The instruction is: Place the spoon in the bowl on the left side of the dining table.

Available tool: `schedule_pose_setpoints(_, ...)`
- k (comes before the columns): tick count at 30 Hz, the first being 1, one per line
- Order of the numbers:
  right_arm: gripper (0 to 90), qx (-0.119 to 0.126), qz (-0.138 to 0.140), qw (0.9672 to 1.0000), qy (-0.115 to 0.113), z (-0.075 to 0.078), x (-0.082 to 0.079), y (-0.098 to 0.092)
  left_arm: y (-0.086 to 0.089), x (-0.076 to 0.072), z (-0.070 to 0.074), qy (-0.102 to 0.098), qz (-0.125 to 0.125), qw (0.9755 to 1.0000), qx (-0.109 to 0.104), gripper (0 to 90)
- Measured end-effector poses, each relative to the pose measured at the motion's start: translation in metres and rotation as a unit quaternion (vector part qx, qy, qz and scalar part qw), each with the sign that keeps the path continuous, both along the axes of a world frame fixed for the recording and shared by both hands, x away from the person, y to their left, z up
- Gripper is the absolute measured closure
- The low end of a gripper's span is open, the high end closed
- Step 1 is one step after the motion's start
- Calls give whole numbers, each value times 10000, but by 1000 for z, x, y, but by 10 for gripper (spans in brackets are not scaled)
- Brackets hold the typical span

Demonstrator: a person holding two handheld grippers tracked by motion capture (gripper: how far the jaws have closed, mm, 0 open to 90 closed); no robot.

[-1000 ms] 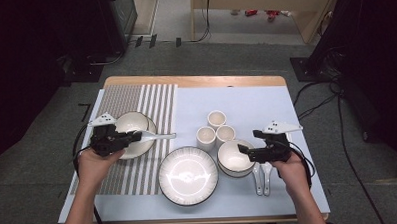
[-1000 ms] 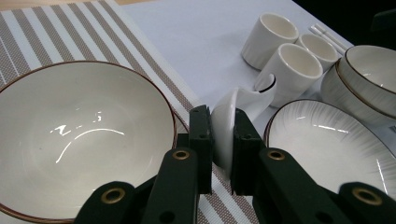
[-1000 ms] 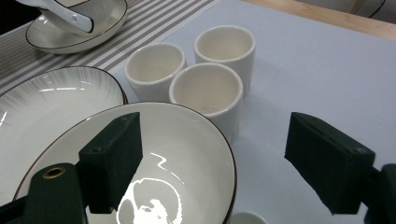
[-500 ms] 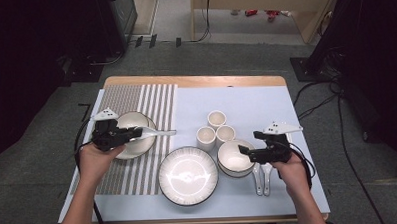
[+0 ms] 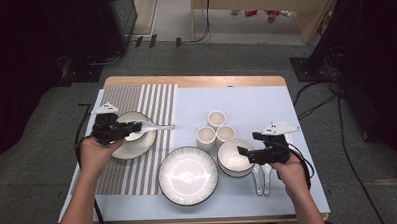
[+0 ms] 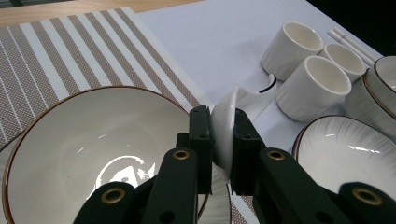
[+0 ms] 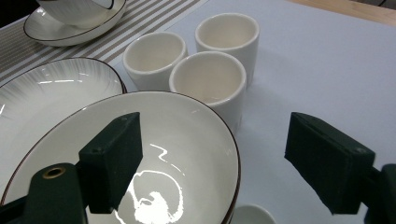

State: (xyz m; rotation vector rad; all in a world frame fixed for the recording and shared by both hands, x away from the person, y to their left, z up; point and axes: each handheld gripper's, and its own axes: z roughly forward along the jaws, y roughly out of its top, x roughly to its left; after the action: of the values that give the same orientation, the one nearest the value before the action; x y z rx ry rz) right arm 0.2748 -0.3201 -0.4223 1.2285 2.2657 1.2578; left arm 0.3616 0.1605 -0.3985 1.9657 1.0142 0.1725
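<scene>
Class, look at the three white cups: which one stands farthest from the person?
The single cup at the back; the other two cups stand side by side nearer the person, beside the striped plate.

Bright overhead light falls evenly on the pale blue tabletop [image 5: 246, 100], leaving dark, murky frame edges. White glare spots shine on the glossy white ribbed plate [image 5: 187, 175]. Close views are sharp, with the black jaws at the bottom slightly soft.

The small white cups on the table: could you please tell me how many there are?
3, clustered mid-table: back cup, left cup, right cup beside the right-hand bowl. None seems hidden.
</scene>
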Motion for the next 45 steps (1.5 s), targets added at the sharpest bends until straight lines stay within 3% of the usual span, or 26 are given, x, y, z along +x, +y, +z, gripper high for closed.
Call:
schedule_pose_setpoints(18,189,-95,16,10000,17,-2,-1,2,12,15,-6,14,252,9997,45,834)
schedule_pose_setpoints(25,189,-80,36,10000,24,-3,0,3,19,19,-11,37,310,9995,-43,833)
schedule_pose_setpoints(37,189,-43,45,10000,12,-4,1,1,18,23,-17,89,299,9994,125,832)
schedule_pose_setpoints(45,189,-95,-51,9999,-62,0,0,-5,20,23,-19,110,299,9995,62,831)
